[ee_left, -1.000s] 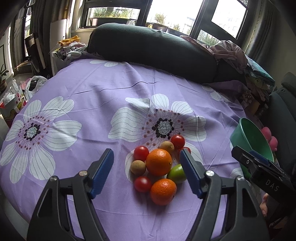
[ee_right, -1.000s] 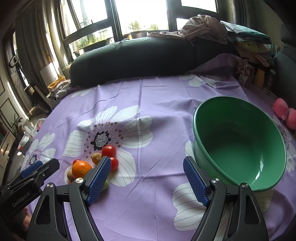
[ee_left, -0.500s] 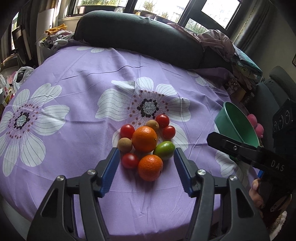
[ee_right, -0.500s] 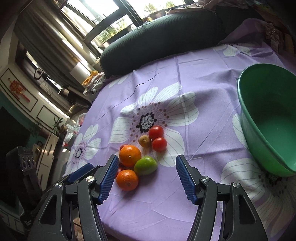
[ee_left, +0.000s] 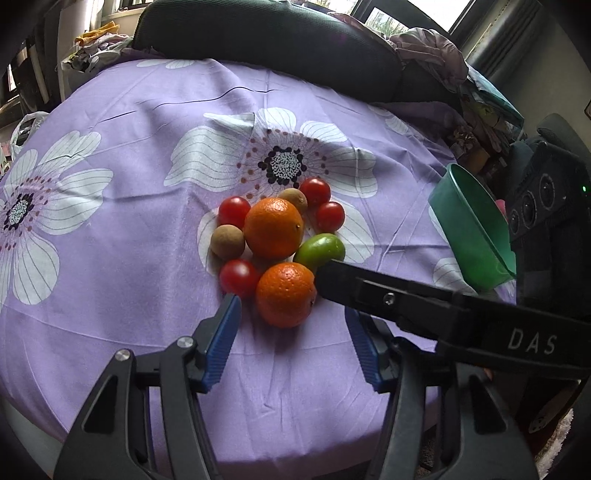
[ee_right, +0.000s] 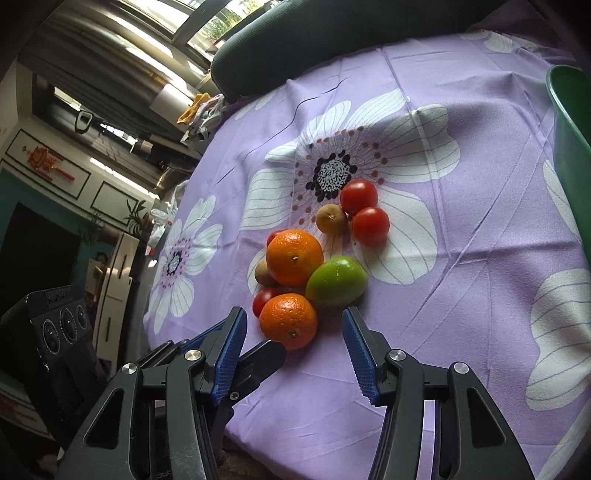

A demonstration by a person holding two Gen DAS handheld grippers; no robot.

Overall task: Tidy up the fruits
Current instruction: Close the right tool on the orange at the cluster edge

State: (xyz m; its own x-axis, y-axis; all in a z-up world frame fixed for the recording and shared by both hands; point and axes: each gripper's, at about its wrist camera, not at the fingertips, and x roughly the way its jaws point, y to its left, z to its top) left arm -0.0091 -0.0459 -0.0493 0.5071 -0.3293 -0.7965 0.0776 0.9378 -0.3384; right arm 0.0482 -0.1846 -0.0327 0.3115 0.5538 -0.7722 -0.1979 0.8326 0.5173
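Observation:
A heap of fruit lies on the purple flowered cloth (ee_left: 147, 147): two oranges, a green fruit (ee_left: 320, 251), several red tomatoes and two small brown fruits. My left gripper (ee_left: 290, 305) points down at the near orange (ee_left: 286, 295). Its jaws are closing, the orange sits between the tips, and the pads stand clear of it. My right gripper (ee_right: 293, 314) comes in from the other side around the same orange (ee_right: 288, 321); its jaws are closing too, without touching. One right finger (ee_left: 388, 299) crosses the left wrist view, its tip between orange and green fruit.
A green bowl (ee_left: 476, 236) stands at the cloth's right edge, also at the right rim of the right wrist view (ee_right: 569, 147). A dark cushion (ee_left: 266, 33) and piled clothes (ee_left: 432, 48) line the far side. The table's near edge runs just below both grippers.
Both grippers have sunk and tipped down toward the fruit heap, and their jaws have narrowed. The right wrist view swung from the bowl to the fruit. The fruit has not moved.

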